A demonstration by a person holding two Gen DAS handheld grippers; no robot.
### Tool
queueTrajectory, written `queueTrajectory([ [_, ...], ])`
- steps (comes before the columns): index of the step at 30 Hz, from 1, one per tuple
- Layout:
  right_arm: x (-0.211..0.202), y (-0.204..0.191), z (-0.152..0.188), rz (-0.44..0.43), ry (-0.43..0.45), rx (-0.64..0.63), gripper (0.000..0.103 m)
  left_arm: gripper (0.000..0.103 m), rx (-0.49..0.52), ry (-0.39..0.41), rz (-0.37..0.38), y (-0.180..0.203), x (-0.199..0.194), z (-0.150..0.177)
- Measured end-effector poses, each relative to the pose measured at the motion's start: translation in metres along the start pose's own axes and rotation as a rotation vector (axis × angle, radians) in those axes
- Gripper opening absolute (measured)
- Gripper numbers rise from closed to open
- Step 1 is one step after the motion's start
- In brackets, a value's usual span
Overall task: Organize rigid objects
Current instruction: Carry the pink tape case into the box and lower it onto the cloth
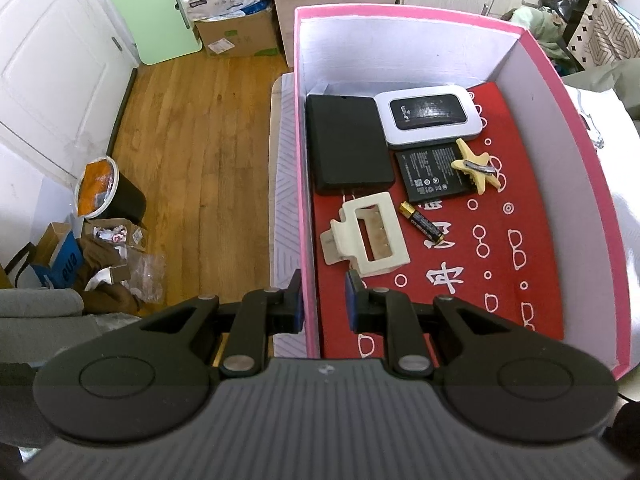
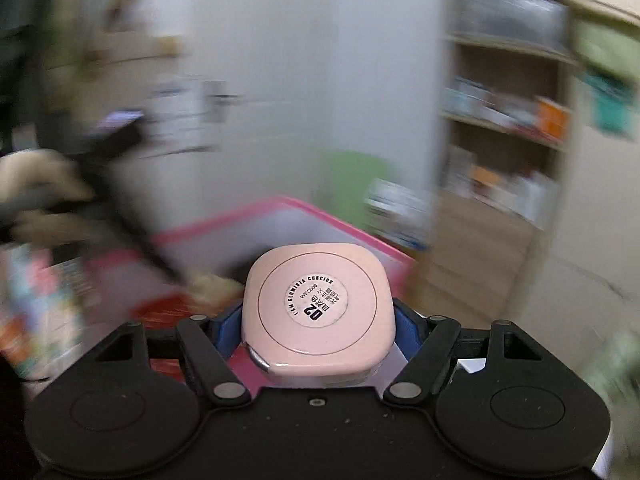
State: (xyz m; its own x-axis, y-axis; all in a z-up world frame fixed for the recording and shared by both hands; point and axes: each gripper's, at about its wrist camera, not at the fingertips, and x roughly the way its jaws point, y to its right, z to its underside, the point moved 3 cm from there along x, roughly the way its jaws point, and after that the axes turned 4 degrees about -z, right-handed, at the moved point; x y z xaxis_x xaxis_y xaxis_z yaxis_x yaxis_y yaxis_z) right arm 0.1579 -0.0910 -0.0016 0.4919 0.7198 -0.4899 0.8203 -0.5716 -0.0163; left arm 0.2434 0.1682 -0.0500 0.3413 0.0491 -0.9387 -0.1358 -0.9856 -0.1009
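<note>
Six items already lie on the red floor of the pink box point(image 1: 560, 92): a black case point(image 1: 346, 142) against the left wall, a white router point(image 1: 430, 114) beside it at the back, a flat battery point(image 1: 434, 174) with a star clip point(image 1: 478, 168) resting on it, an AA cell point(image 1: 422, 224), and a cream claw clip point(image 1: 370, 236) nearest the camera. They crowd the back and left, so the free red floor on the right looks like the natural spot for the next piece. The left gripper point(image 1: 322, 300) has its fingers spread, holding nothing, one on each side of the box's left wall, probably to steady it. The right gripper point(image 2: 318, 320) is clenched on a pink compact point(image 2: 316, 306), held flat by its sides, label up, over the box rim; the blurred surroundings there suggest it is being carried in.
</note>
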Motion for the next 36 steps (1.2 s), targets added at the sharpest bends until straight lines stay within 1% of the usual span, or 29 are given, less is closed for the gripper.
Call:
queueTrajectory([
  [2,0.019,-0.009,-0.014,-0.09,-0.039,-0.052,0.078,0.018,-0.001,0.003,-0.004,0.001,-0.001,0.0],
  [3,0.034,-0.01,-0.02,-0.133,-0.081,-0.059,0.078,0.018,-0.002,0.005,-0.007,0.001,0.0,-0.001],
  [5,0.06,-0.01,-0.025,-0.182,-0.162,-0.038,0.078,0.018,-0.006,0.011,-0.011,0.002,-0.001,-0.001],
  [7,0.091,-0.008,-0.023,-0.218,-0.268,-0.027,0.078,0.018,-0.012,0.015,-0.008,0.001,-0.001,0.0],
  [10,0.131,-0.005,-0.013,-0.242,-0.423,-0.036,0.078,0.018,-0.017,0.018,-0.006,0.0,-0.002,0.001],
  [11,0.14,-0.005,-0.011,-0.24,-0.46,-0.046,0.078,0.018,-0.016,0.017,-0.006,0.0,-0.002,0.001],
  [17,0.172,-0.02,0.004,-0.245,-0.66,-0.161,0.078,0.018,-0.017,0.018,-0.004,-0.001,-0.002,0.0],
  [20,0.177,-0.026,0.011,-0.238,-0.741,-0.215,0.078,0.018,-0.021,0.022,0.002,-0.003,-0.003,0.0],
  [25,0.184,-0.031,0.01,-0.215,-0.748,-0.242,0.078,0.018,-0.03,0.026,0.003,-0.003,-0.004,0.001],
  [28,0.181,-0.029,0.007,-0.147,-0.719,-0.299,0.078,0.018,-0.025,0.027,-0.005,0.0,-0.004,0.001],
  [30,0.174,-0.023,0.005,-0.097,-0.67,-0.298,0.085,0.018,-0.024,0.029,-0.006,0.001,-0.004,0.002],
  [32,0.162,-0.016,0.002,-0.08,-0.626,-0.253,0.085,0.018,-0.025,0.029,-0.011,0.001,-0.003,0.003],
  [34,0.144,-0.011,-0.004,-0.096,-0.553,-0.2,0.085,0.018,-0.029,0.027,-0.006,0.0,-0.003,0.003],
  [36,0.117,-0.005,-0.01,-0.113,-0.448,-0.132,0.085,0.018,-0.032,0.026,-0.006,0.0,-0.003,0.003],
])
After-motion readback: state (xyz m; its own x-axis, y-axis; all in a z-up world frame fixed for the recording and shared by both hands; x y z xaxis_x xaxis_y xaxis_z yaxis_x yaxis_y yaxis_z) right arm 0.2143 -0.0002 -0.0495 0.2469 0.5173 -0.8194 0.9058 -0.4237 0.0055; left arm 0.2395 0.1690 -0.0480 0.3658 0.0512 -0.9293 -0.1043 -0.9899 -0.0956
